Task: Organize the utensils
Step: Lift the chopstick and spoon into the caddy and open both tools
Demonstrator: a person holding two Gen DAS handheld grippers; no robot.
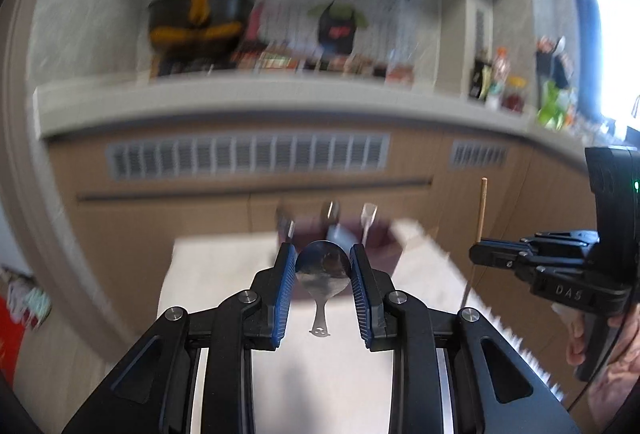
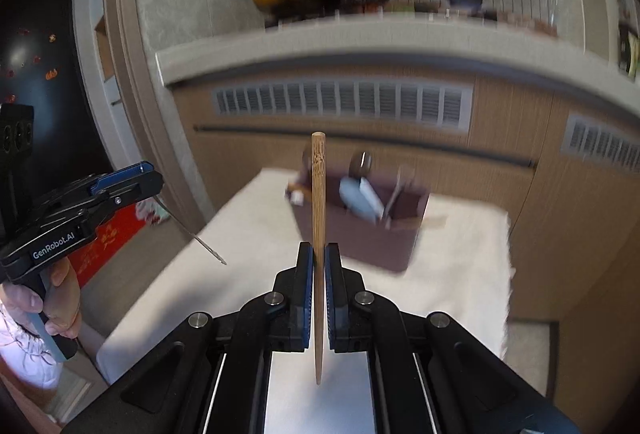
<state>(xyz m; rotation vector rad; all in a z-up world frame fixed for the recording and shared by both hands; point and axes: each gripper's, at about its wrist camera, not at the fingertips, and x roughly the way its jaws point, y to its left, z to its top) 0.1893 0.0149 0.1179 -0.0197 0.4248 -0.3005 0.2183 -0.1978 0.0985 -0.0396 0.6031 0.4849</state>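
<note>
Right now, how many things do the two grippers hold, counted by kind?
Spoon, in the left gripper: 1
Chopstick, in the right gripper: 1
Total: 2

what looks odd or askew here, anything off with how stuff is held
The left gripper clamps the metal spoon by its bowl, so the handle hangs down loose. The right gripper pinches one wooden chopstick upright at mid-length. The utensils in the brown box lean every way.
</note>
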